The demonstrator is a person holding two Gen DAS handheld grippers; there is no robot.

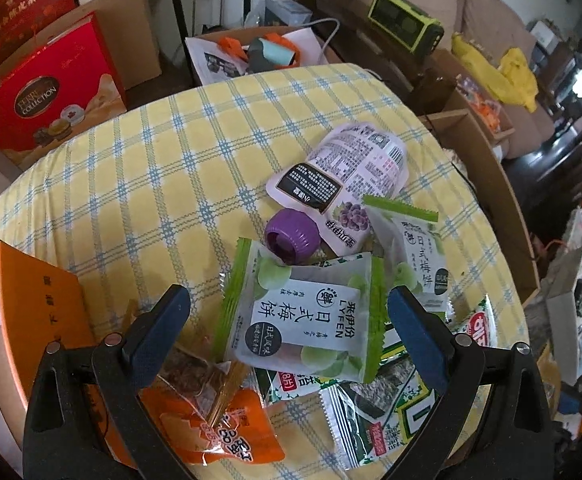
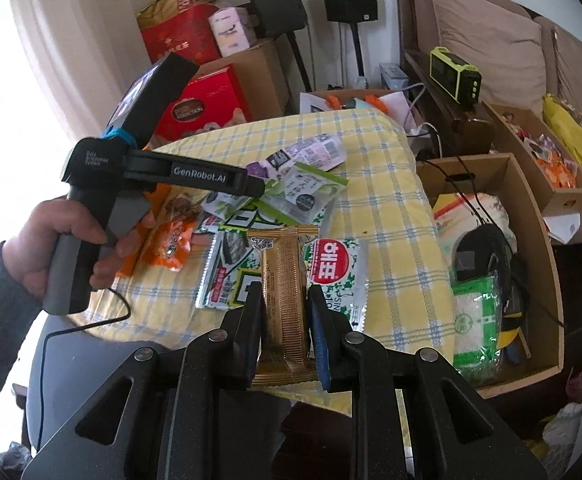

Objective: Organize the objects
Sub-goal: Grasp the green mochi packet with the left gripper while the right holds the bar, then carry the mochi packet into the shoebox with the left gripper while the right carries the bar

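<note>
Snack packets lie in a heap on a yellow checked tablecloth [image 1: 163, 152]. My left gripper [image 1: 289, 304] is open, its jaws on either side of a green-and-white plum snack packet [image 1: 303, 316], not closed on it. A purple-capped grape pouch [image 1: 343, 176] lies beyond it, an orange snack bag [image 1: 215, 412] at lower left and seaweed packets [image 1: 371, 420] at lower right. My right gripper [image 2: 285, 300] is shut on a gold wafer packet [image 2: 285, 292] held above the table's near edge. The left gripper [image 2: 251, 186] also shows in the right wrist view, over the pile.
An orange box [image 1: 15, 312] stands at the table's left edge. Red gift boxes [image 1: 51, 92] and cardboard boxes stand behind. An open cardboard box [image 2: 523, 240] with bags and cables sits to the right of the table. A sofa [image 2: 491, 40] is at the back right.
</note>
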